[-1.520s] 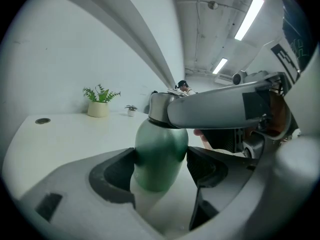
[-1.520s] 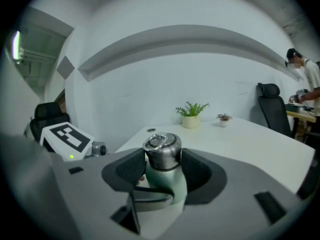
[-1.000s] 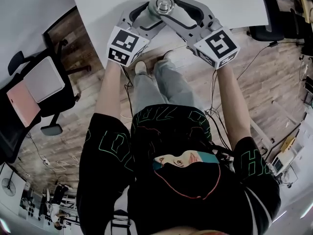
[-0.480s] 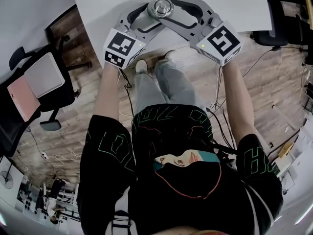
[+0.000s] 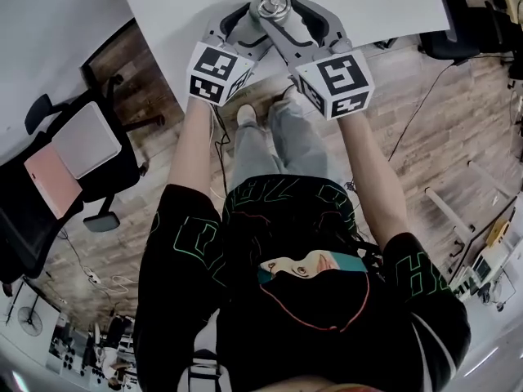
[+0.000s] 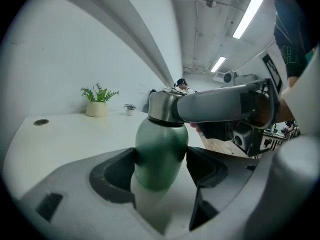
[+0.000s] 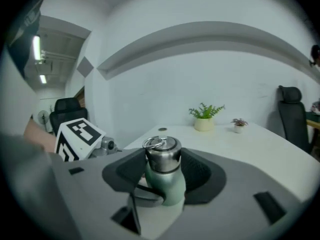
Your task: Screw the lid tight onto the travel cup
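Though head view shows only lid (image 5: 272,6), cup (image 6: 159,154) green.

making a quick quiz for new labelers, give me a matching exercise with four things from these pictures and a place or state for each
Things:
1. left gripper
2. right gripper
3. lid
4. larger potted plant

Place or state:
A. steel-coloured, with a ring on top
B. standing on the white table near the wall
C. shut on the green body of the travel cup
D. shut on the lid

Pairs: 1-C, 2-D, 3-A, 4-B
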